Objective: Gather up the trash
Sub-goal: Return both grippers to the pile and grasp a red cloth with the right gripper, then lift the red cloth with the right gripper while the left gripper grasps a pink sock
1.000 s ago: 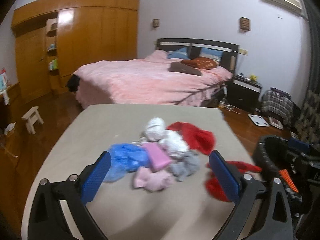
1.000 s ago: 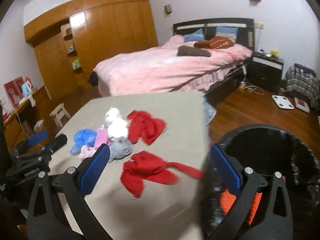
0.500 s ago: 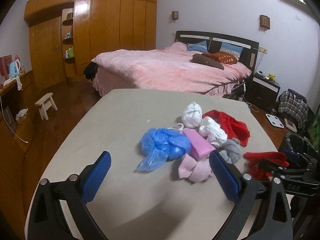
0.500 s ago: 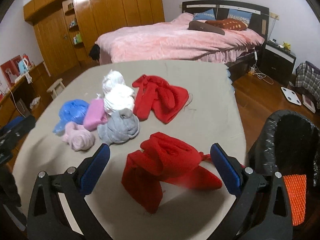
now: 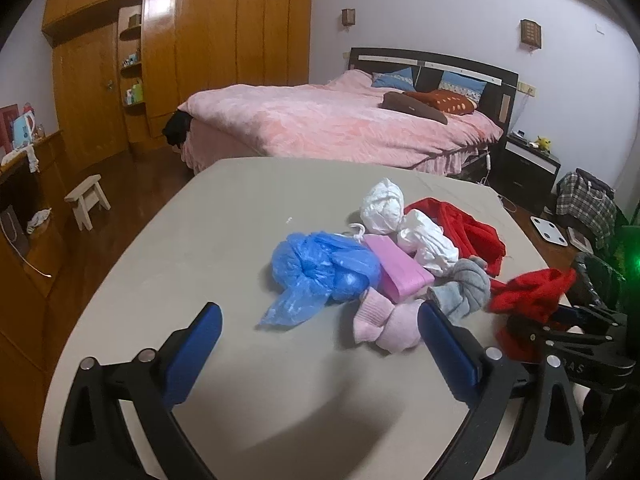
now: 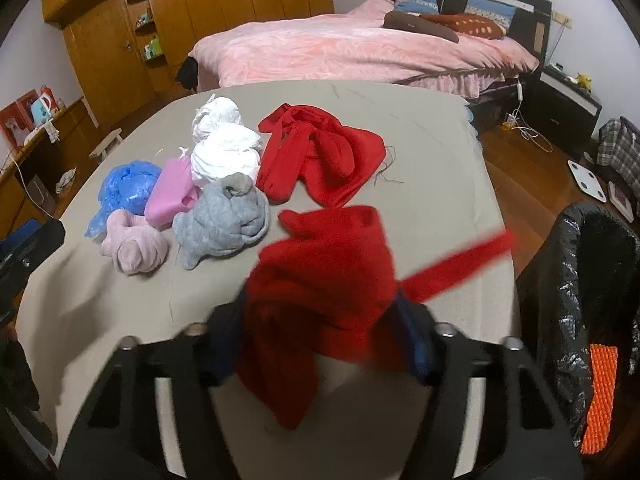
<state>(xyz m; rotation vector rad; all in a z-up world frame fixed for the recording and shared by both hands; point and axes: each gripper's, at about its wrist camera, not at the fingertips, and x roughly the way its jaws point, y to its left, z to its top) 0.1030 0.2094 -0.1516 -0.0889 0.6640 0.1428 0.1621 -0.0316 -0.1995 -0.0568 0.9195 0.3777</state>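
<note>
A pile lies on the grey-beige table (image 5: pixel 200 240): a blue plastic bag (image 5: pixel 320 268), a pink pack (image 5: pixel 396 272), two white crumpled bags (image 5: pixel 382 206), a grey sock (image 5: pixel 464 288), a pink sock (image 5: pixel 388 320) and a red cloth (image 6: pixel 320 152). My left gripper (image 5: pixel 320 340) is open just short of the pink sock, nothing between its fingers. My right gripper (image 6: pixel 320 320) has its jaws closing on a second red cloth (image 6: pixel 328 264), which bunches between the blue pads with a strip trailing right. That cloth (image 5: pixel 528 292) and the right gripper (image 5: pixel 576 336) also show at the left view's right edge.
A black bin with a black liner (image 6: pixel 580 264) stands off the table's right edge, something orange (image 6: pixel 600 392) inside. A pink bed (image 5: pixel 340 124) lies beyond the table, wooden wardrobes (image 5: pixel 200 60) at the back left, a small stool (image 5: pixel 86 200) on the floor.
My right gripper dropped over the near red cloth and narrowed from wide open, bunching it. My left gripper sank and came nearer the pile, still open.
</note>
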